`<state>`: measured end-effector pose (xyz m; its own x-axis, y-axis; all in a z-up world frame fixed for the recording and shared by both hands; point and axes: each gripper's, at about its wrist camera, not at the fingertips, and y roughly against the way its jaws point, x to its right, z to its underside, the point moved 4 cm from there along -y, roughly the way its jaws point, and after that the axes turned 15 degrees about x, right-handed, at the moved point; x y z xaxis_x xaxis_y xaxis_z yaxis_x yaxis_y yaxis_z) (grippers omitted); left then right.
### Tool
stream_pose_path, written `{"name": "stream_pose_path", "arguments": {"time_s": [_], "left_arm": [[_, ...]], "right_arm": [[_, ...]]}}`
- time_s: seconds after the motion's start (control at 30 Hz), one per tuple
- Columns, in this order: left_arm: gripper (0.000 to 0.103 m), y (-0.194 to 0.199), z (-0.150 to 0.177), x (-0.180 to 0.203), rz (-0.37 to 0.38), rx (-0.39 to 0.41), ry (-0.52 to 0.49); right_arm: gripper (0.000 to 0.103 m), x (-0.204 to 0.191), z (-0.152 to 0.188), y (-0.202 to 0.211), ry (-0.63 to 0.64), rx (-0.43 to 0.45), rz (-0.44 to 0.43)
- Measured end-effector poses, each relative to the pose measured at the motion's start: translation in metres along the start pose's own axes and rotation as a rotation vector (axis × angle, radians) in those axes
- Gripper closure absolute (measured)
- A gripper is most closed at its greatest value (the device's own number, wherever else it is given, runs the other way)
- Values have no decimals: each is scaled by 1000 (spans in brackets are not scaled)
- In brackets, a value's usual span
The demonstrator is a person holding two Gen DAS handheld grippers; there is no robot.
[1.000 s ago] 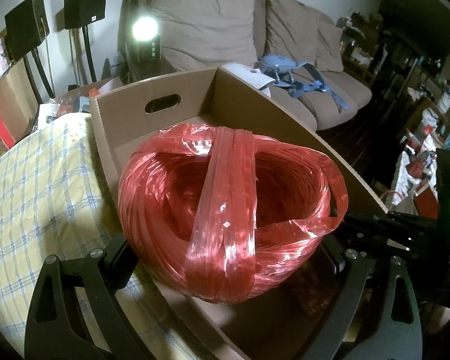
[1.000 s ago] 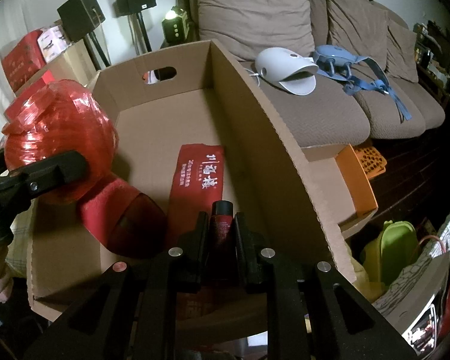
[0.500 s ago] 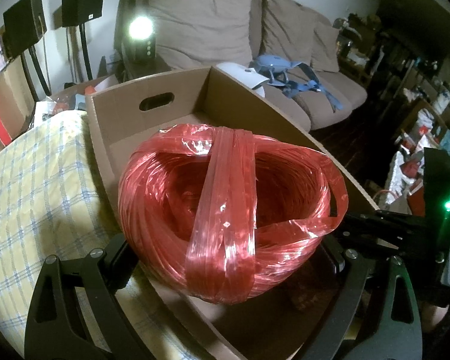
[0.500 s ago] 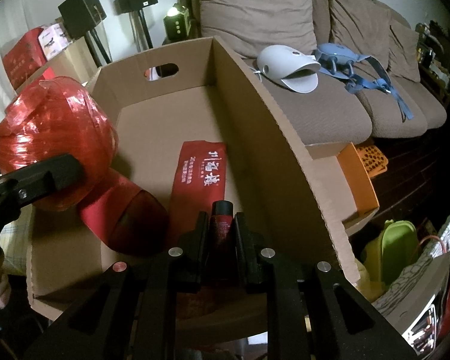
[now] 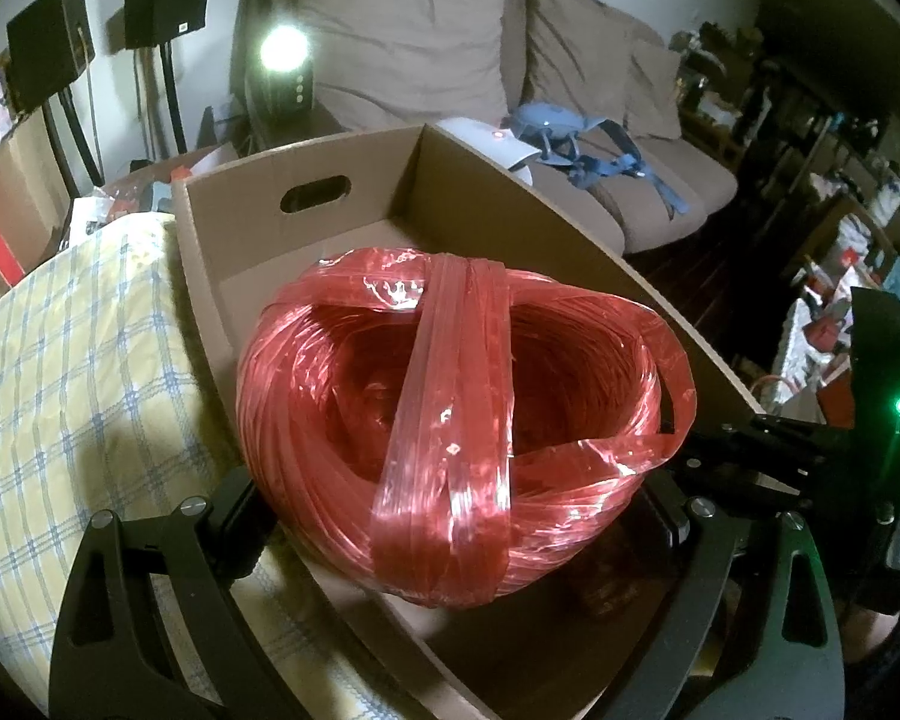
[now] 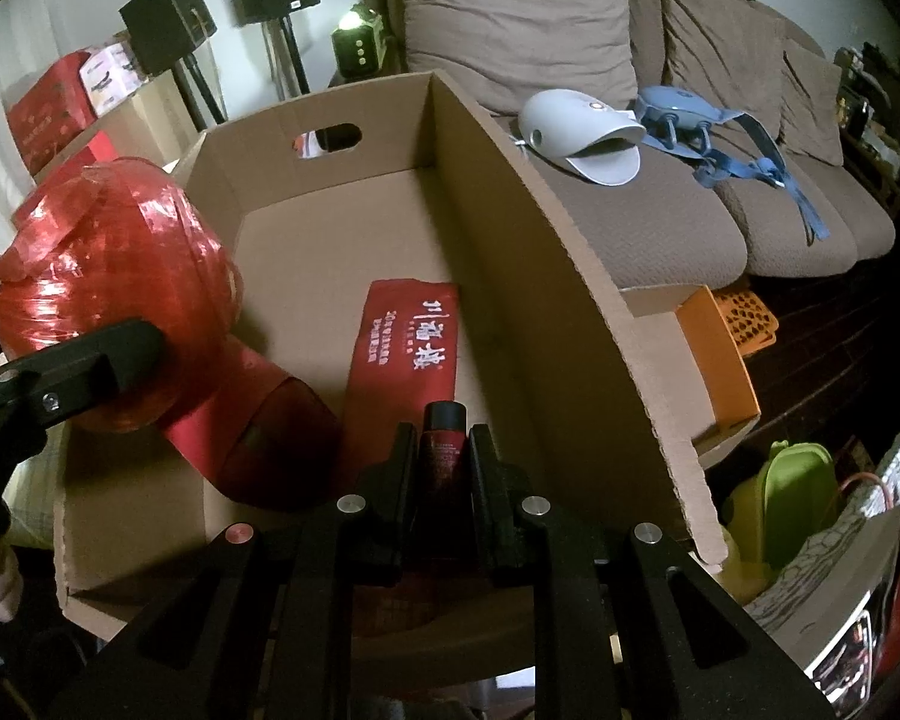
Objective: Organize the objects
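Over the cardboard box point(image 5: 510, 222), left hand-held gripper point(image 5: 450, 516) grasps a glossy red twine coil point(image 5: 450, 420), banded crosswise.

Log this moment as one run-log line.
left gripper: shut on red twine ball, over cardboard box | right gripper: shut on dark red bottle | red packet: on box floor

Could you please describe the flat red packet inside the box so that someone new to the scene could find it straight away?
Start at the open cardboard box in front of the beige sofa. On its floor, just beyond the small dark bottle in the right gripper, lies the flat red packet. Unlike the red cylinder beside it, it is flat and bears white characters.
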<state>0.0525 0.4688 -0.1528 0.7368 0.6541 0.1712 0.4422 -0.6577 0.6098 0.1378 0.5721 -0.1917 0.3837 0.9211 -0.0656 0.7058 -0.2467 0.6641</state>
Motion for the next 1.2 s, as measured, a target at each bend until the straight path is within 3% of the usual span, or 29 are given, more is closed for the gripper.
{"name": "stream_pose_path", "arguments": {"time_s": [1.2], "left_arm": [[7,4,0,4,19,-12,16]], "right_arm": [[87,-2,0,-2,1,0,-6]]}}
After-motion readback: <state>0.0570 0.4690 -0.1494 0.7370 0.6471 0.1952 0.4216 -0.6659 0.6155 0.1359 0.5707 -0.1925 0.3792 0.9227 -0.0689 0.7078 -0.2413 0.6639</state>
